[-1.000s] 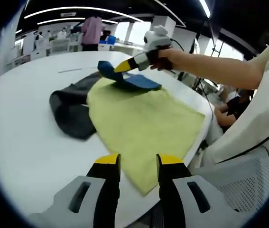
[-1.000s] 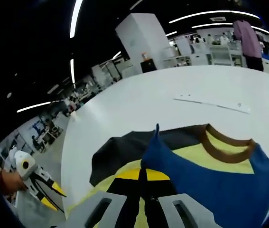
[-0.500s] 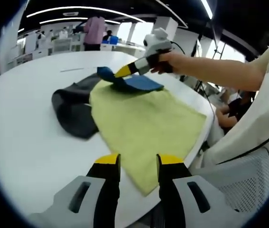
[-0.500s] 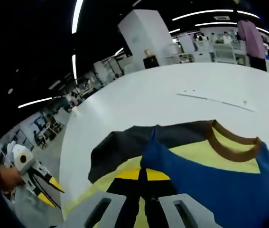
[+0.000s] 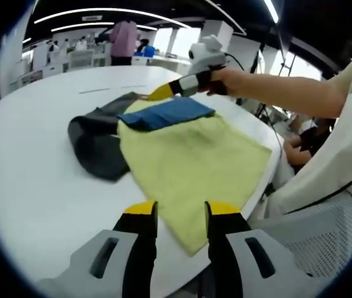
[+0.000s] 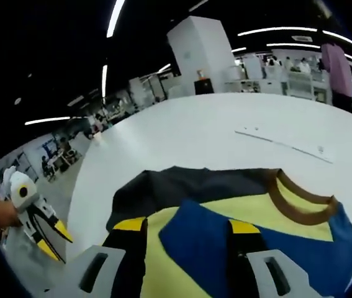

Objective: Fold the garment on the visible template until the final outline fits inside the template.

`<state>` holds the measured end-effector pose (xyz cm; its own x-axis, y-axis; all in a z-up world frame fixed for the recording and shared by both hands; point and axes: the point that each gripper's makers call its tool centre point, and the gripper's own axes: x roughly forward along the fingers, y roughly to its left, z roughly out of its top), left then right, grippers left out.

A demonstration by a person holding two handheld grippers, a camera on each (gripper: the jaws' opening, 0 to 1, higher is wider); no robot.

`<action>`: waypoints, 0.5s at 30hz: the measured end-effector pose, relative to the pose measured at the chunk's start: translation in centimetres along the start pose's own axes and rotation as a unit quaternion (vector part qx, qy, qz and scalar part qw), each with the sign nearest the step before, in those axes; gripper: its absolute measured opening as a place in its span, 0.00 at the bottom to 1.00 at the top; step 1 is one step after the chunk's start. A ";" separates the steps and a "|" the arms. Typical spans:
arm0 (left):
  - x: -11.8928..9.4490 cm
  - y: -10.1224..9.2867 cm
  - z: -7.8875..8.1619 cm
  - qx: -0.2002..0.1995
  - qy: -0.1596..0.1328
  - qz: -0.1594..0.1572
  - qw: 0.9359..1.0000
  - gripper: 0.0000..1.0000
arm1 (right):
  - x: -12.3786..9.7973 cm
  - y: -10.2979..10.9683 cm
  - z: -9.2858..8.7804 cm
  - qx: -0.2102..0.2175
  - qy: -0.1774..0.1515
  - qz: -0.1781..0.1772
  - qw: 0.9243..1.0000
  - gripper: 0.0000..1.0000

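Folding the garment is the step in hand, and I judge it is near the middle: the blue sleeve already lies flat across the yellow body, but the dark grey sleeve on the other side lies spread out on the white table.

My left gripper hovers over the near hem of the garment, its two yellow-tipped jaws apart with nothing between them. The garment lies in the middle of the table, the hem close to the table edge beside me.

My right gripper is above the blue sleeve near the brown collar; its jaws stand apart and hold nothing, so the sleeve lies free. In the left gripper view it points over the far end of the shirt.

I cannot make out a template outline under the cloth. The next move, I think, calls for taking the grey sleeve and bringing it over the yellow body.

A thin pale strip lies on the table beyond the collar, well apart. A person in pink stands far behind. Nothing stands in the way.
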<state>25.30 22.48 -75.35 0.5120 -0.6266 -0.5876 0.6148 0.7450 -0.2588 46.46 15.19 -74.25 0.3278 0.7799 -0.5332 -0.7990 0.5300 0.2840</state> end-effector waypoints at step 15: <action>-0.1 0.3 0.2 -0.002 -0.005 0.006 1.000 0.28 | -2.5 -0.9 -0.1 -0.005 -0.023 -0.015 1.000 0.61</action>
<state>25.57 22.78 -75.19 0.5247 -0.6203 -0.5830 0.6060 0.7532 -0.2560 46.29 12.69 -73.26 0.3744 0.7778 -0.5048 -0.7936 0.5504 0.2595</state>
